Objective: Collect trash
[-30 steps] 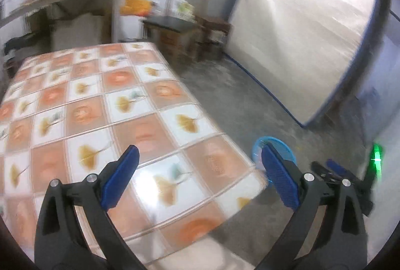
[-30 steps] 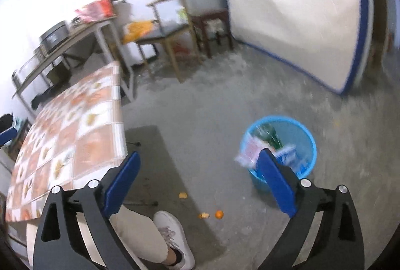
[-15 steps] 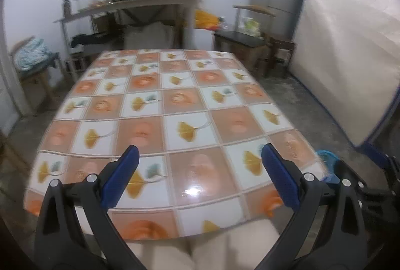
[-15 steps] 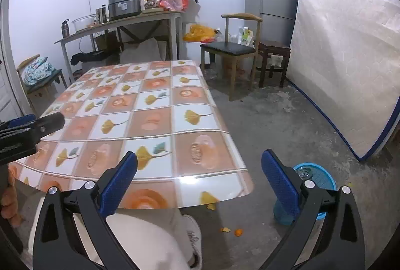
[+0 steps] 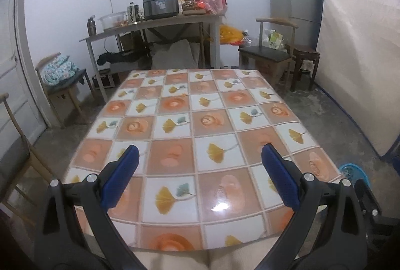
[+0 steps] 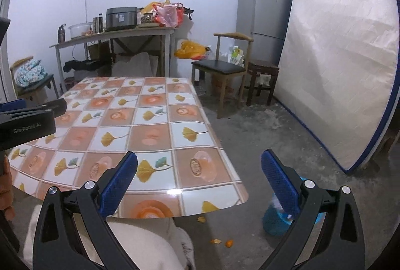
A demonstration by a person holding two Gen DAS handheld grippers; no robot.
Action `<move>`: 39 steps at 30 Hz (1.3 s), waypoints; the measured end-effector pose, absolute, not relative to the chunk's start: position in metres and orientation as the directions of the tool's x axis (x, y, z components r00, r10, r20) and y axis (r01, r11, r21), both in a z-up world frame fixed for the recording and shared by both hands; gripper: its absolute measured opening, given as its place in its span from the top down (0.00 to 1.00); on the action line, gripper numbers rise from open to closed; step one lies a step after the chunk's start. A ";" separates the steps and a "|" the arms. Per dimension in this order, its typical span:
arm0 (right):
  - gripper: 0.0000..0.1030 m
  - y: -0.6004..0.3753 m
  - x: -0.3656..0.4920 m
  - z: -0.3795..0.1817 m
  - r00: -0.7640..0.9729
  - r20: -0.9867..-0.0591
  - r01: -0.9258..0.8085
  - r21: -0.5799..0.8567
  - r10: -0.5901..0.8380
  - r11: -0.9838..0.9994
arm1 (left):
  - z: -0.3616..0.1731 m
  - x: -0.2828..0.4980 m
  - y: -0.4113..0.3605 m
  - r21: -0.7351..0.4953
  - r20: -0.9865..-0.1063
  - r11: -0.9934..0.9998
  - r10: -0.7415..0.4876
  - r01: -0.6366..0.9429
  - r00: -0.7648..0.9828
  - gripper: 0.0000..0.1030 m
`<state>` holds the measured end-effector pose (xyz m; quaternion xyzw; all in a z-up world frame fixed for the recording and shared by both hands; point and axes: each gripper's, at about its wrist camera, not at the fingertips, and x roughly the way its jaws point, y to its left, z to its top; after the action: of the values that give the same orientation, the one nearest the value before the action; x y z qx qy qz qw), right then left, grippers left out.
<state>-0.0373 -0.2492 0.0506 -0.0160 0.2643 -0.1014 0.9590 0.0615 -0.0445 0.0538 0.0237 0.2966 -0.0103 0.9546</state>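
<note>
**Holding both grippers empty over a cleared table, floor scraps left**

Left gripper (image 5: 200,170): jaws spread wide, nothing between the blue pads, hovering above the near edge of the glossy table with the orange-and-white checked leaf-print top (image 5: 200,104). Right gripper (image 6: 200,175): same, wide apart, nothing held, sitting over the table's near right corner.

Table status: I see no loose trash on the top in either view. Surface reads bare end to end, just glare near the front edge.

Bin: round blue plastic waste basket (image 6: 272,222) is on the concrete floor just off the table's right corner, partly hidden behind my right finger. Some pale wrappers or paper show inside it, so it looks like it has taken items already. From the left view only a slice of its rim is visible.

Remaining, as I judge it: small orange peel scraps (image 6: 220,242) on the floor between my light-trousered leg (image 6: 140,245) and the bin, plus one more bit under the table edge. They're small and flat, so pinching them off rough concrete will be fiddly.

Call: table portion done, floor bits pending if they count. Clutter on the far side table and chair looks like stored goods, not targets.
</note>
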 end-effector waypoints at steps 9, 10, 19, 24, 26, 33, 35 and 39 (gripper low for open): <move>0.06 -0.261 -0.047 0.043 0.796 -0.563 0.193 -0.111 -0.222 0.975 | 0.024 0.041 -0.058 -0.049 -0.635 0.998 -0.065 0.044 0.769 0.08; 0.06 -0.262 -0.047 0.040 0.789 -0.573 0.191 -0.110 -0.220 0.975 | 0.021 0.041 -0.058 -0.048 -0.644 0.998 -0.062 0.040 0.762 0.08; 0.06 -0.277 -0.046 0.033 0.750 -0.624 0.204 -0.096 -0.219 0.974 | 0.003 0.035 -0.060 -0.051 -0.714 0.998 -0.056 0.028 0.697 0.08; 0.06 -0.279 -0.043 0.032 0.748 -0.627 0.195 -0.107 -0.218 0.975 | 0.004 0.031 -0.064 -0.037 -0.709 0.999 -0.048 0.031 0.703 0.08; 0.06 -0.279 -0.042 0.030 0.745 -0.630 0.192 -0.108 -0.217 0.975 | 0.004 0.031 -0.066 -0.031 -0.710 0.999 -0.046 0.035 0.703 0.08; 0.06 -0.282 -0.044 0.026 0.737 -0.639 0.193 -0.114 -0.221 0.974 | 0.003 0.033 -0.072 -0.017 -0.719 0.999 -0.047 0.050 0.694 0.08; 0.06 -0.285 -0.044 0.026 0.734 -0.641 0.197 -0.114 -0.224 0.974 | 0.003 0.033 -0.073 -0.016 -0.719 0.999 -0.047 0.051 0.693 0.08; 0.06 -0.290 -0.046 0.026 0.733 -0.640 0.208 -0.113 -0.232 0.971 | 0.003 0.033 -0.074 -0.013 -0.718 0.999 -0.046 0.053 0.694 0.08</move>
<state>-0.0459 -0.2897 0.0259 -0.0170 0.3458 -0.1182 0.9307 0.0333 -0.0744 0.0032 0.0043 0.3899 -0.0268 0.9204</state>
